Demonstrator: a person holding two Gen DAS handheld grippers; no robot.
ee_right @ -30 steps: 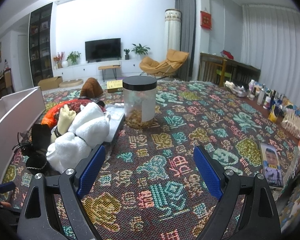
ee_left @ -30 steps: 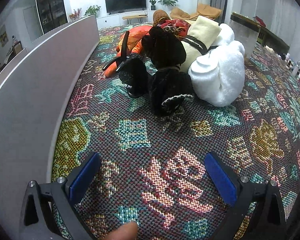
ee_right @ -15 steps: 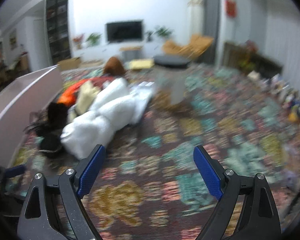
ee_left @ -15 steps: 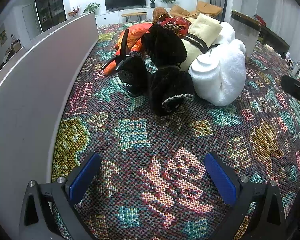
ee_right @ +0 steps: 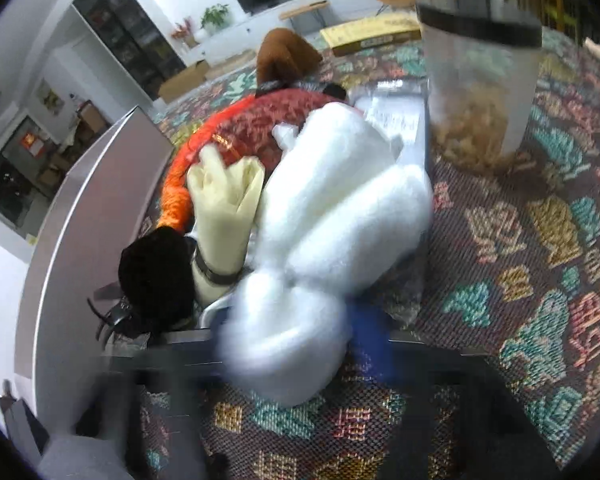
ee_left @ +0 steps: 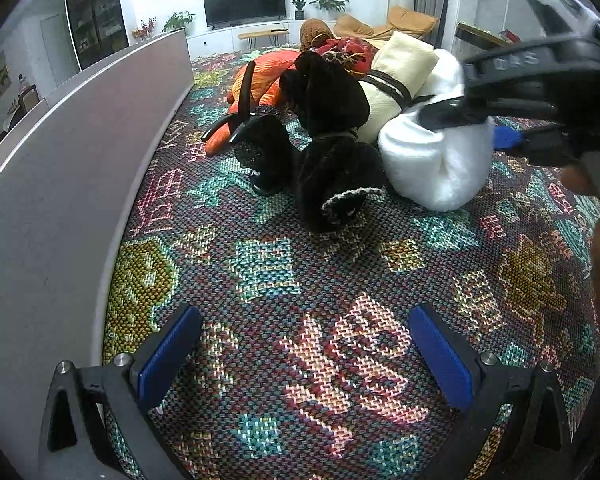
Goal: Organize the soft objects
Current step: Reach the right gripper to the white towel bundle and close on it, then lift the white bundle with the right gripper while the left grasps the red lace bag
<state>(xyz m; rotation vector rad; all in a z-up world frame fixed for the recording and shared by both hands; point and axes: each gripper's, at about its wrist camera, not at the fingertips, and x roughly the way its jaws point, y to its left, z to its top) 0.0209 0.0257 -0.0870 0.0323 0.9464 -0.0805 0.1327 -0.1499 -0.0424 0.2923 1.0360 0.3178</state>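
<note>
The right gripper (ee_left: 476, 128) is closing its jaws on the white plush (ee_left: 432, 160). In the left wrist view 1 black finger lies over the top of the plush and 1 blue pad shows at its right side, so the plush is between them. In the right wrist view the fingers are blurred, and the plush (ee_right: 300, 320) fills the gap; whether the pads already press on it, I cannot tell for sure.

The left gripper (ee_left: 304, 356) is wide open with nothing between its 2 blue pads, and it hangs over the patterned cloth (ee_left: 340, 280).

The white plush lies on the cloth at about 1 o'clock in the left wrist view. A black plush (ee_left: 332, 136) touches it at its 9 o'clock side, and a cream roll (ee_left: 400, 76) with a dark strap lies just behind, at 11 o'clock. An orange cushion (ee_left: 268, 76) is further back, at 10 o'clock. A grey panel (ee_left: 72, 160) stands along the left edge of the cloth. In the right wrist view a clear jar (ee_right: 480, 88) with a black lid stands at 2 o'clock, apart from the plush.
</note>
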